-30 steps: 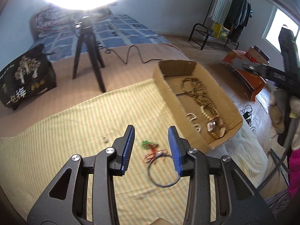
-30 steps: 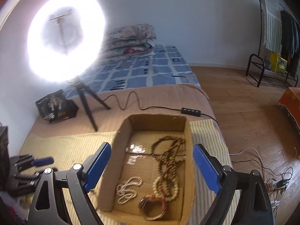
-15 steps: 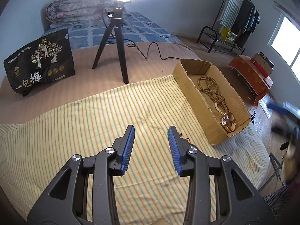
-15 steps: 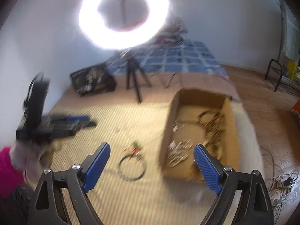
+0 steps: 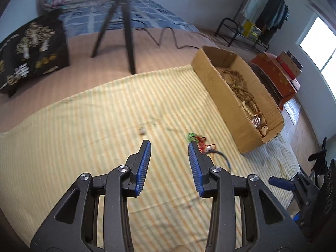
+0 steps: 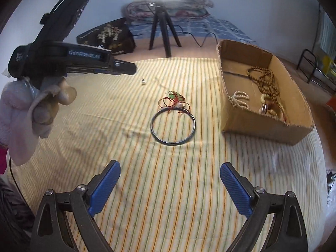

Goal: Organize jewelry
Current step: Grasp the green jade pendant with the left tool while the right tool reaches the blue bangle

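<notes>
A dark bangle (image 6: 173,126) lies on the striped cloth (image 6: 105,142), touching a red-cord bracelet with a green piece (image 6: 174,100). A tiny pale bead (image 6: 143,82) lies farther back. A cardboard box (image 6: 262,126) at the right holds brown bead necklaces (image 6: 265,82) and a white bead bracelet (image 6: 239,98). My right gripper (image 6: 170,180) is open and empty, short of the bangle. My left gripper (image 5: 169,147) is open and empty above the cloth, with the red cord (image 5: 199,141) just past its right finger; it also shows in the right wrist view (image 6: 126,68).
A black tripod (image 6: 162,31) with a ring light stands behind the cloth, its cable trailing right. A black printed bag (image 5: 31,56) sits at the back left. A clothes rack (image 5: 252,29) and an orange box (image 5: 279,77) stand on the floor to the right.
Both grippers have swung around. The right one left the box and now faces the bangle and cord on the cloth. The left one has tilted back down toward the cord.
</notes>
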`<state>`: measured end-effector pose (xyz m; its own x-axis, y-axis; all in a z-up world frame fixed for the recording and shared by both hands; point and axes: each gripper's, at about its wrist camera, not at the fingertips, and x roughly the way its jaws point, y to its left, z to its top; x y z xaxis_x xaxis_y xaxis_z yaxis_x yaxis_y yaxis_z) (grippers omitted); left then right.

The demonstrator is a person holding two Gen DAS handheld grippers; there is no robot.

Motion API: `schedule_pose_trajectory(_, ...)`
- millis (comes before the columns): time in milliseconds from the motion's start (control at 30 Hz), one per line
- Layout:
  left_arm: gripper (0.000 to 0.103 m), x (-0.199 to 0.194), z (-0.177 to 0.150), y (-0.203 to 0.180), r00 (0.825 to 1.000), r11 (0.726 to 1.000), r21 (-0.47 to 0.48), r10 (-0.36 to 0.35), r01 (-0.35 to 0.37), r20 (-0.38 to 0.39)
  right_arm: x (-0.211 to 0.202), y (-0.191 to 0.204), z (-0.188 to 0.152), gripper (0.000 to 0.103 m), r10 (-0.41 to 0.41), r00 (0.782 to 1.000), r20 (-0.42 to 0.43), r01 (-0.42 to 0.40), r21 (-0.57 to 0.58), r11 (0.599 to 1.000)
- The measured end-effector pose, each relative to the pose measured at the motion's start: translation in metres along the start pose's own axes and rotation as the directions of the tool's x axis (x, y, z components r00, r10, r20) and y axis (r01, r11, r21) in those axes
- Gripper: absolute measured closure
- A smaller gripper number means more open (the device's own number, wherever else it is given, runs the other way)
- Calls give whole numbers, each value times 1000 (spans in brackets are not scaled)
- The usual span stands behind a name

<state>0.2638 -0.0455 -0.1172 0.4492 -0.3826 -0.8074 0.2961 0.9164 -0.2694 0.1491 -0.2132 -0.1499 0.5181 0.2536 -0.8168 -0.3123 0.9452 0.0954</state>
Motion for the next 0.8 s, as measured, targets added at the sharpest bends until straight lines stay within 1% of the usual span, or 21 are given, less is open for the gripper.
schedule_pose_trajectory(100,66,19,5,-13,999,999,38,-9,10,-31,6,3,1,7,-24,1000,9,24,-9,1000)
schedule_pose_trajectory(167,66,36,5,-22,998,998,69,-5,10,-66,9,3,3,8,-38,999,14,38,-13,999)
schedule_pose_trajectory(267,66,51,4,-31,996,996,87,-11,20,-93,11,6,7,8,-50,999,15,50,-24,998)
schedule_pose_trajectory(333,66,58,5,-36,995,995,91,-19,28,-98,11,7,9,9,-66,998,25,66,-27,997)
schedule_pose_trajectory(467,66,71,5,-42,994,993,119,-14,28,-112,17,6,11,10,-70,997,31,70,-11,997)
schedule_pose_trajectory(700,66,88,10,-46,993,986,167,31,-12,-112,31,5,13,13,-78,997,13,78,0,997)
schedule_pose_trajectory(767,73,90,8,-44,994,983,183,45,-25,-103,34,6,14,13,-81,997,14,81,-1,997)
schedule_pose_trajectory(800,73,89,8,-43,994,982,188,46,-27,-98,36,6,16,13,-80,997,13,80,-1,997)
